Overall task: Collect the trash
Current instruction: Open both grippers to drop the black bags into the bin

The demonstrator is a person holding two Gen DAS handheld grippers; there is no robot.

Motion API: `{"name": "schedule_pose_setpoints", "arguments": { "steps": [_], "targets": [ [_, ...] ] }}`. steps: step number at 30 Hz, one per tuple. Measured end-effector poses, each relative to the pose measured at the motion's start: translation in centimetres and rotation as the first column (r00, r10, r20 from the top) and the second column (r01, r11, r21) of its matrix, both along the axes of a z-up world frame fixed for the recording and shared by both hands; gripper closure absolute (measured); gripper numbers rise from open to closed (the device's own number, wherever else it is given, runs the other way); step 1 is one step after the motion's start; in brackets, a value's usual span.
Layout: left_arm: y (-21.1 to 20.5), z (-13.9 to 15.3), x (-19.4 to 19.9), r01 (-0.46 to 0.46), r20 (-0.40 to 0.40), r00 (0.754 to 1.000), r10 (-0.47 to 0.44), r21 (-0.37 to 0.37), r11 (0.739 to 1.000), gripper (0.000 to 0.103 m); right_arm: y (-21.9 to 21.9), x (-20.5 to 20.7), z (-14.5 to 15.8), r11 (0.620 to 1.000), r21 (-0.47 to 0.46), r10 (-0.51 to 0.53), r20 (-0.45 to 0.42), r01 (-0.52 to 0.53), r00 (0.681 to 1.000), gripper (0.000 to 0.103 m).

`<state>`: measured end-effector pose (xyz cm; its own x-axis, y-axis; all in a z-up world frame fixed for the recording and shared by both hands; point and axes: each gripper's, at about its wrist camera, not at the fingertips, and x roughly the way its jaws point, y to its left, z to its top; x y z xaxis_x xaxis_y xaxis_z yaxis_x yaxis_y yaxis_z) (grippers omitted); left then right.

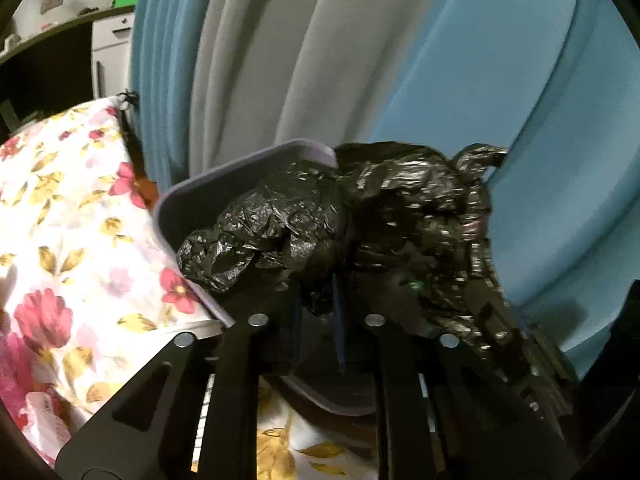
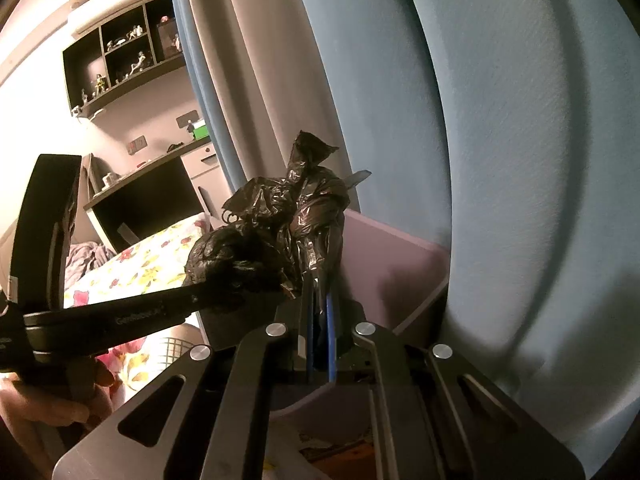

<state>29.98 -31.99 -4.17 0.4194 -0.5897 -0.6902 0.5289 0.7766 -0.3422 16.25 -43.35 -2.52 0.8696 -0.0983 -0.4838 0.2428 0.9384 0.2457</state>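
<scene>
A crumpled black trash bag [image 1: 360,216] is bunched over the opening of a lilac bin [image 1: 248,164]. My left gripper [image 1: 316,300] is shut on a fold of the bag just above the bin. In the right wrist view the bag [image 2: 296,216] rises from the lilac bin [image 2: 392,256] with a twisted tip pointing up. My right gripper [image 2: 320,300] is shut on another fold of the bag. The left gripper reaches in from the left of that view, its tip [image 2: 256,280] buried in the plastic. The bin's inside is hidden.
A bed with a floral sheet [image 1: 72,240] lies close to the left of the bin. Blue and grey curtains [image 1: 460,80] hang right behind it. A dark desk [image 2: 152,184] and wall shelves [image 2: 116,60] stand at the far left.
</scene>
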Motion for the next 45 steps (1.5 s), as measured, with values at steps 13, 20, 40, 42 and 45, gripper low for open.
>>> {"name": "schedule_pose_setpoints", "arguments": {
  "steps": [13,20,40,42,45],
  "targets": [
    [5.0,2.4,-0.5,-0.185,0.048,0.981,0.188,-0.065,0.981,0.011,0.1,0.8,-0.2,1.0,0.0,0.023,-0.03,-0.023,0.999,0.091],
    [8.1,4.9,-2.4,-0.238,0.143,0.959,0.244,-0.057,0.97,0.008,0.4,0.5,0.5,1.0,-0.023,0.012,-0.009,-0.013,1.0,0.051],
    [23.9,7.0,-14.1,-0.465,0.245,0.85,0.467,-0.072,0.883,0.006,8.4,-6.8,2.7,0.983,-0.051,0.179,0.087,-0.175,0.98,0.02],
    [25.7,6.3,-15.8,-0.511,0.265,0.82,0.507,-0.058,0.857,0.006,9.8,-7.4,2.7,0.977,-0.061,0.21,0.092,-0.205,0.973,0.02],
    [28.5,5.0,-18.1,-0.583,0.282,0.772,0.57,-0.044,0.811,0.006,12.3,-8.3,2.5,0.965,-0.079,0.259,0.096,-0.252,0.961,0.02]
  ]
}}
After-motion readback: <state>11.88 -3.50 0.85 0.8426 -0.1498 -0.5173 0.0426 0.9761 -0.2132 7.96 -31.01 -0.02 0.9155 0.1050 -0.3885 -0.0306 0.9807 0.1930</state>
